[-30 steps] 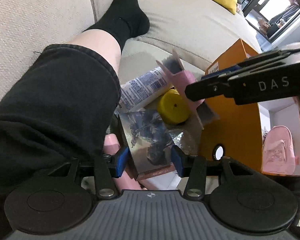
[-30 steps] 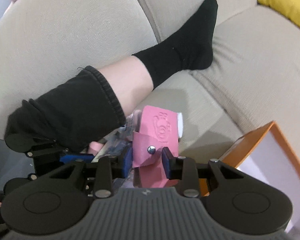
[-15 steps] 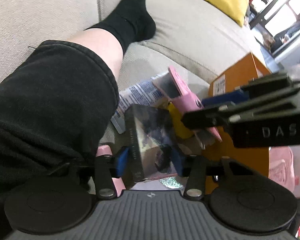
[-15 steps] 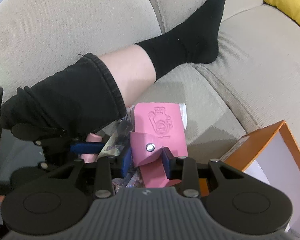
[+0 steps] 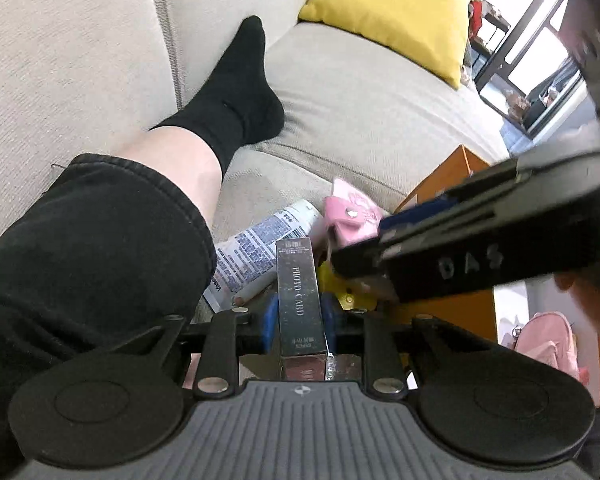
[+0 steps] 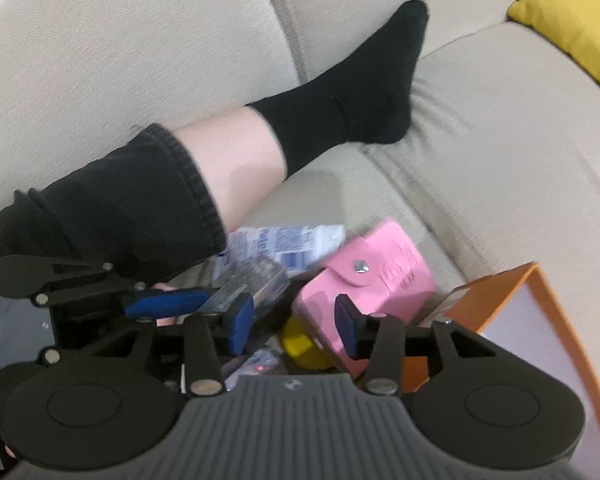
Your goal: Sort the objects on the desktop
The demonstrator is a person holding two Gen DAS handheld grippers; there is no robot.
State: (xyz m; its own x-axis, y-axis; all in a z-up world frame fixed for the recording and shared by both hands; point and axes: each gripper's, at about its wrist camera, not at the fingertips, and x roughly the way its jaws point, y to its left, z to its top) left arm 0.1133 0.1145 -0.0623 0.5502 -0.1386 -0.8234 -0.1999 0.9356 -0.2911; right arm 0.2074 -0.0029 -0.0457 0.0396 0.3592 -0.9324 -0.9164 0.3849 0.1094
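The box (image 5: 301,300), dark and lettered "PHOTO CARD", stood on edge between the blue pads of the left tongs (image 5: 299,318), which were closed on its two broad faces; its near end was cut off behind the tongs' body. From the right wrist view the same box (image 6: 244,284) was only a blurred sliver held in the left tongs (image 6: 188,304) at nine o'clock.

The right tongs (image 6: 294,326) stood wide open, gripping nothing. The pink case (image 6: 364,280) with its metal snap lay between and beyond the pads, its lower edge hidden behind the right pad; whether that pad touched it could not be told. In the left view the case (image 5: 352,220) showed at one o'clock from the box, partly covered by the right tongs (image 5: 364,252), which were smeared by motion.

A white tube (image 5: 260,248) with blue print lay at eleven o'clock from the box, its lower end tucked under the leg (image 5: 100,240). A yellow thing (image 6: 300,346) peeped out beneath the case, too hidden to name. The orange bin (image 6: 532,320) sat at three o'clock, cut by the frame. All lay on the sofa (image 6: 480,160).
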